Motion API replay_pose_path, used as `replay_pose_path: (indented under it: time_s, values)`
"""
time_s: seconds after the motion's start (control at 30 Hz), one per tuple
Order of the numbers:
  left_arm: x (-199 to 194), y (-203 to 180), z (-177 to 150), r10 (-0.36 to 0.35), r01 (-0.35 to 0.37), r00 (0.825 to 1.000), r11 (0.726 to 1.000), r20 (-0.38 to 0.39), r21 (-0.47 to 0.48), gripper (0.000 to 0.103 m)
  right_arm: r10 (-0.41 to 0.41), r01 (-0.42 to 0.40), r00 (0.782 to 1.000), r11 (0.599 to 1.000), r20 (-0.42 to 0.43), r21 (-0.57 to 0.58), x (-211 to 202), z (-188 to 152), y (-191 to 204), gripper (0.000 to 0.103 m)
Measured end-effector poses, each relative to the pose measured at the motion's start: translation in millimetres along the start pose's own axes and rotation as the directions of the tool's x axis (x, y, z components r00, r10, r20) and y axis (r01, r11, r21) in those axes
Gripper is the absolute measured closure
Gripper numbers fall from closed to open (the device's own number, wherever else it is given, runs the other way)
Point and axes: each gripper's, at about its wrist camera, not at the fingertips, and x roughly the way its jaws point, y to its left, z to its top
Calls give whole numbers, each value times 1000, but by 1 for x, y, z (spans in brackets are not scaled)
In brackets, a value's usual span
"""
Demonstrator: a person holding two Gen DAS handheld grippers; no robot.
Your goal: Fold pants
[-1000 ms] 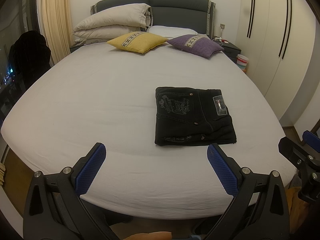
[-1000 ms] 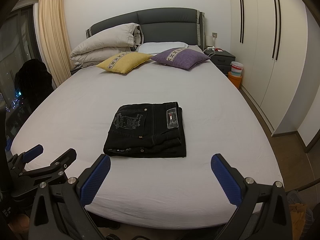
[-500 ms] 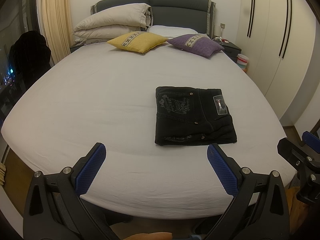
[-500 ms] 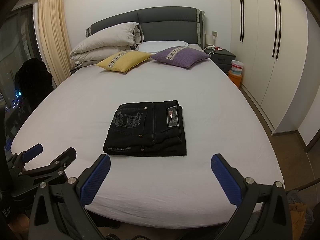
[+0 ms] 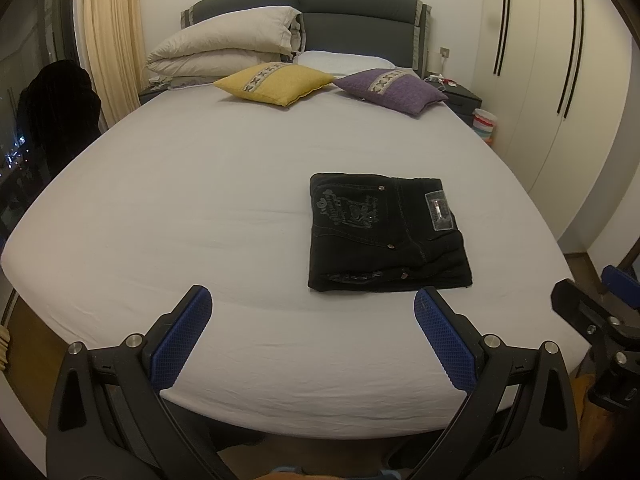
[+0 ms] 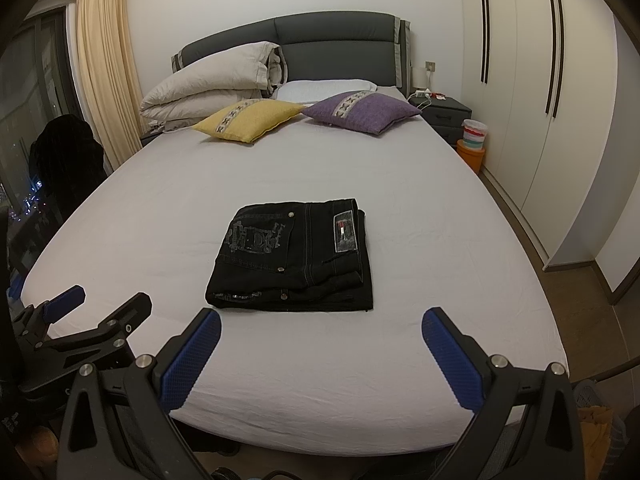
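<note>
Your black pants (image 5: 384, 232) lie folded into a compact rectangle on the white bed sheet (image 5: 200, 208), a little toward the foot of the bed and nearer its wardrobe side. The back pocket faces up, stitched with pale ornamental lettering; you can make out shapes like large letters in the right wrist view, but the wording is too small and distorted to read with any certainty. Beside the pocket sits a grey waistband patch (image 6: 346, 231) carrying a small red, white and dark flag-like mark; no brand name on it is legible. Metal rivets dot the pocket corners.

Your left gripper (image 5: 312, 306) hangs over the foot edge of the mattress, its blue-padded jaws spread wide with nothing between them, clear of the pants. Your right gripper (image 6: 320, 328) sits likewise at the foot edge, jaws wide and empty, just short of the fold's near edge.

At the head end, a yellow cushion (image 6: 248, 120) and a purple cushion (image 6: 362, 110) rest in front of a folded beige duvet (image 6: 212, 92).
</note>
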Motion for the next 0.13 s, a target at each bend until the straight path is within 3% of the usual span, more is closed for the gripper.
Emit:
replay_pose_path:
  time_s: [0.13]
  values:
    - [0, 0, -3, -2, 2, 1000, 1000, 18, 3, 0, 3, -3, 1000, 1000, -7, 2, 0, -7, -2, 0]
